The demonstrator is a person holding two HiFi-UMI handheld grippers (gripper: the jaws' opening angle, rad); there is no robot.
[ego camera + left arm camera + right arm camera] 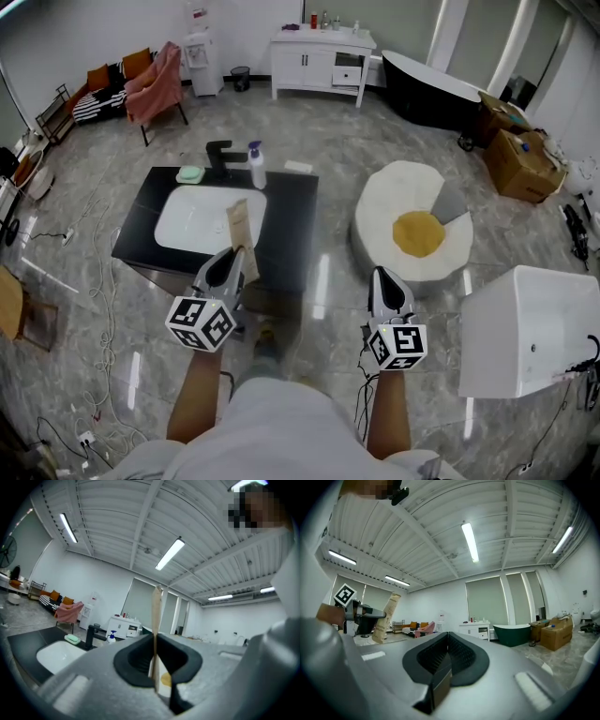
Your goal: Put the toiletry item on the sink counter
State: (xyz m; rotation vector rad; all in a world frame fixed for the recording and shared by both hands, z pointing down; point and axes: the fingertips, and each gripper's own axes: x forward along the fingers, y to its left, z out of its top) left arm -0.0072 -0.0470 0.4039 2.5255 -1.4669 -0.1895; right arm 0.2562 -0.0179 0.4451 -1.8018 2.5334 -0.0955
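Observation:
A flat brown toothbrush packet (240,232) stands upright in my left gripper (232,265), whose jaws are shut on its lower end. It hangs just in front of the black sink counter (292,214) with its white basin (197,220). In the left gripper view the packet (155,620) shows edge-on between the pads. My right gripper (386,284) is shut and empty, held over the floor to the right of the counter. The right gripper view shows its jaws (446,652) closed and, at far left, the packet (387,618).
On the counter's back edge stand a black faucet (220,156), a spray bottle (256,166) and a green soap (189,174). An egg-shaped cushion (412,231) lies to the right, with a white box (520,328) nearer. Cables run across the floor at left.

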